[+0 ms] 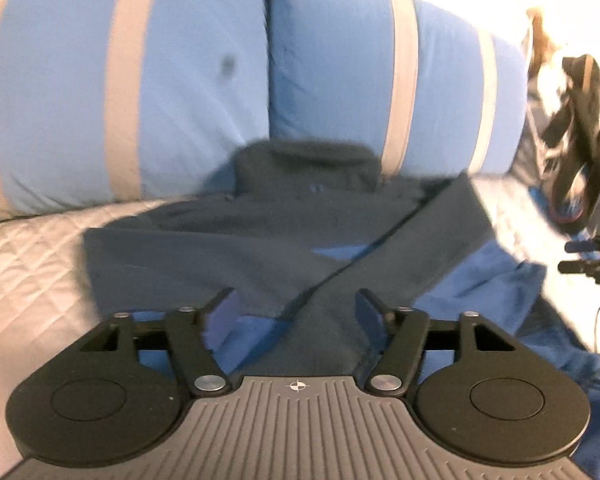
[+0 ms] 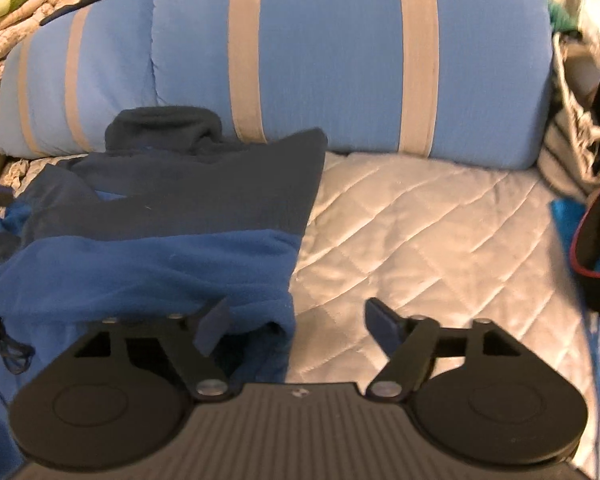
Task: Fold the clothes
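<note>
- The fleece jacket, navy with blue panels, lies on the quilted bed, its collar against the blue striped pillows.
- The left gripper hovers over a dark sleeve, jaws spread.
- The right gripper sits at the jacket's blue edge, jaws spread, holding nothing.

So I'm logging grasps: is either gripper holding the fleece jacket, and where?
Neither. Left gripper and right gripper are open over the fleece jacket, gripping nothing.
</note>
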Tool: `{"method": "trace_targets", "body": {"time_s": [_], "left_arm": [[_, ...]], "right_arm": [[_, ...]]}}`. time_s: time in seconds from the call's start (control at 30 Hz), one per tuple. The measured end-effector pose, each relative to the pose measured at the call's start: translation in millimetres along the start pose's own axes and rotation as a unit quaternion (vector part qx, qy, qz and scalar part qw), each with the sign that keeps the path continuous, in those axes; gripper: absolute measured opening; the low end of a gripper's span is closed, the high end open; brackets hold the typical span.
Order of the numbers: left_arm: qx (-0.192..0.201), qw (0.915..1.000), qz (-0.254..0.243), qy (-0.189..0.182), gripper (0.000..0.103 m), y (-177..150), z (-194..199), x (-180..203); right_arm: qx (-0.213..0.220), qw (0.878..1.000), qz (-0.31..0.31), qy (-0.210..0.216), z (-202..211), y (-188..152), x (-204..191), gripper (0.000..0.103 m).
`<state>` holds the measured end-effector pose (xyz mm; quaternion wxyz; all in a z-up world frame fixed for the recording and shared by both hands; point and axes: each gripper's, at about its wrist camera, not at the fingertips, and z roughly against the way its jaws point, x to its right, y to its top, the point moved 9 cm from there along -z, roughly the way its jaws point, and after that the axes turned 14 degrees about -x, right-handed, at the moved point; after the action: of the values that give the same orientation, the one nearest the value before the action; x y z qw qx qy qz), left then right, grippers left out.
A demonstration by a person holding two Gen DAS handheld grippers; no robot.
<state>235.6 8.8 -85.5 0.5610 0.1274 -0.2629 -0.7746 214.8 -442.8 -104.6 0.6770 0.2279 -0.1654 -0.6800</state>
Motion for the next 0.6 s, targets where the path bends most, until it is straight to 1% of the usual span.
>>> {"method": "trace_targets", "body": {"time_s": [0.13, 0.17, 0.23, 0.4, 0.6], "left_arm": [[0.047, 0.9988, 0.013, 0.000, 0.068, -9, 55, -4], [0.059, 0.9981, 0.017, 0.000, 0.070, -11, 67, -5], [0.082, 0.9963, 0.025, -0.004, 0.076, -14, 91, -6], [0.140, 0.9884, 0.054, -0.019, 0.079, -8, 139, -8], [0.189, 0.9789, 0.071, -0.030, 0.079, 9, 176, 2]], "right_arm": [[0.033, 0.997, 0.057, -0.044, 33, 0, -9, 0.100], [0.046, 0.995, 0.071, -0.052, 42, 2, -12, 0.100], [0.072, 0.991, 0.089, -0.065, 62, 7, -19, 0.103], [0.142, 0.982, 0.095, -0.075, 116, 28, -30, 0.103], [0.204, 0.971, 0.089, -0.087, 175, 54, -40, 0.103]]}}
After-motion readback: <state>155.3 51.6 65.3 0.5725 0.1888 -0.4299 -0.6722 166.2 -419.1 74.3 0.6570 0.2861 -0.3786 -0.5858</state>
